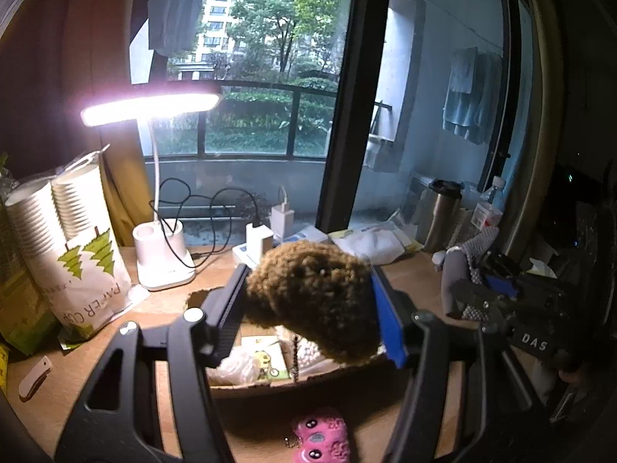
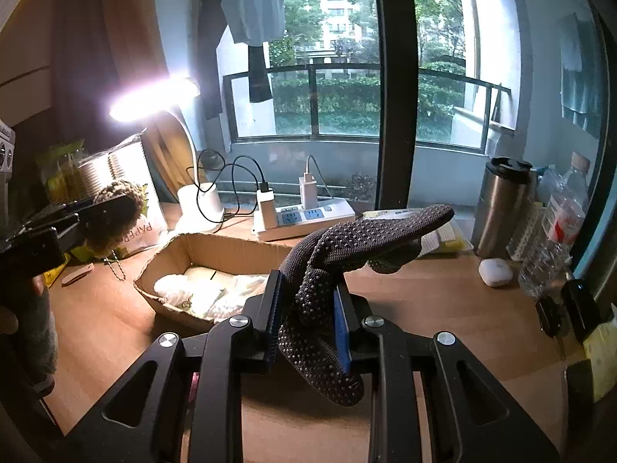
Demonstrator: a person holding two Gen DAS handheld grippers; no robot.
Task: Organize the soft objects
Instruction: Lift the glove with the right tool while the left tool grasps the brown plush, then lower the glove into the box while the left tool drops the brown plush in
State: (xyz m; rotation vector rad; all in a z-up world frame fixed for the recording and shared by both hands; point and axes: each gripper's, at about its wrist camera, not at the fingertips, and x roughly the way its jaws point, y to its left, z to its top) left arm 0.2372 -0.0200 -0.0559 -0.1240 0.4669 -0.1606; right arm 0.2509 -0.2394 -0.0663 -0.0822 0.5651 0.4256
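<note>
My left gripper (image 1: 308, 308) is shut on a brown fuzzy plush toy (image 1: 312, 293) with a bead chain hanging from it, held above an open cardboard box (image 1: 239, 386). The box (image 2: 216, 250) holds white soft items (image 2: 208, 293). The left gripper and the plush (image 2: 112, 216) also show at the left of the right wrist view. My right gripper (image 2: 306, 308) is shut on a dark grey dotted work glove (image 2: 339, 266), held above the desk right of the box. A pink plush (image 1: 320, 438) lies on the desk below the left gripper.
A lit desk lamp (image 1: 154, 108) and a paper-cup bag (image 1: 85, 254) stand at left. A power strip (image 2: 304, 220) with chargers lies behind the box. A steel tumbler (image 2: 501, 204), a water bottle (image 2: 559, 223) and a white earbud case (image 2: 495, 272) stand at right.
</note>
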